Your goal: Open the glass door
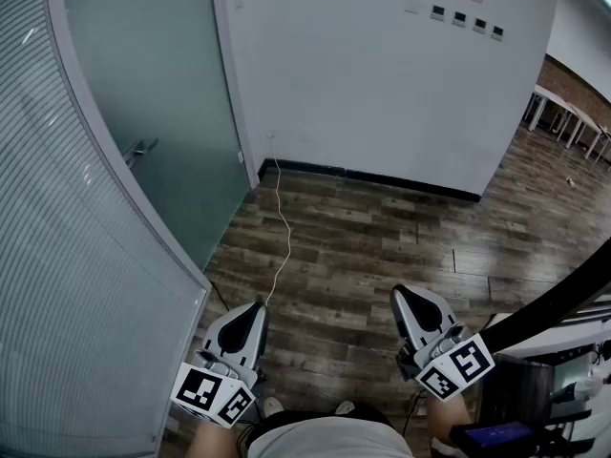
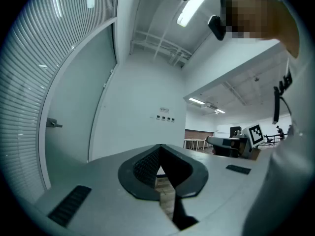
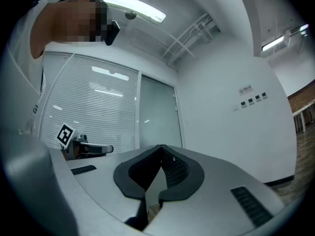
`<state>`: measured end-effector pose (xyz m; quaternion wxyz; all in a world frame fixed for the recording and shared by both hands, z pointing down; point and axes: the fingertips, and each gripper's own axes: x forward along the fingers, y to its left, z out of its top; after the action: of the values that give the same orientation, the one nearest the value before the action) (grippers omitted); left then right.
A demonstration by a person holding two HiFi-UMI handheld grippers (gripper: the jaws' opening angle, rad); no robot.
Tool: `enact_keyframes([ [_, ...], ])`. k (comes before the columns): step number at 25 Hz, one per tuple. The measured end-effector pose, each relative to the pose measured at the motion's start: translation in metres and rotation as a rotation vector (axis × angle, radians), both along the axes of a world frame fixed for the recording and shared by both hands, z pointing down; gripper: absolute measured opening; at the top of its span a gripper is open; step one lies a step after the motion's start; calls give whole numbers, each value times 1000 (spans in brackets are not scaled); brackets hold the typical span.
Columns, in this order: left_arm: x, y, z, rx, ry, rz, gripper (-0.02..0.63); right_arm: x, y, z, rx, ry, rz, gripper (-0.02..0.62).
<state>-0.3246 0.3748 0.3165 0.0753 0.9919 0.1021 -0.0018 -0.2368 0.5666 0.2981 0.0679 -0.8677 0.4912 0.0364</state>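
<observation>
Head view, logged left to right. At far left a ribbed partition point(image 1: 67, 284) runs close along the outer side of the left gripper point(image 1: 253, 311). The glass door point(image 1: 153, 84), frosted, stands ahead of that gripper and off to its left, well apart from its tips. Its handle point(image 1: 141, 150) sticks out of the pane; in the left gripper view the handle point(image 2: 53, 124) sits far left of the jaws. I read the left gripper point(image 2: 160, 146) as level and clenched: 2 jaws meet tip to tip with nothing between them. A white cable point(image 1: 286, 222) trails over the wood floor point(image 1: 401, 246) from the foot of the white wall point(image 1: 382, 74) toward the left gripper's nose. The right gripper point(image 1: 409, 301) is beside the left one and apart from it. Its nose is tipped slightly up, and its 2 jaws are also pressed together and empty. In its own view, the right gripper point(image 3: 161, 147) has the glass door point(image 3: 157, 117) beyond its tips, far off. 4 wall plates point(image 1: 468, 19) sit high on the wall, ahead and to its right, with tables point(image 1: 563, 113) farther right.
</observation>
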Motion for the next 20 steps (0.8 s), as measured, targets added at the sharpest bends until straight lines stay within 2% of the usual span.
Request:
enact_keyframes([
  [4, 10, 10, 7, 15, 1, -61, -6, 24, 26, 5, 1, 3, -13, 0],
  [8, 18, 14, 7, 25, -3, -109, -6, 40, 30, 17, 7, -17, -54, 0],
  [13, 42, -6, 3, 35, 6, -137, -6, 64, -3, 18, -10, 3, -116, 0],
  [20, 112, -58, 11, 20, 26, -162, -6, 134, -49, 25, -48, 12, -131, 0],
])
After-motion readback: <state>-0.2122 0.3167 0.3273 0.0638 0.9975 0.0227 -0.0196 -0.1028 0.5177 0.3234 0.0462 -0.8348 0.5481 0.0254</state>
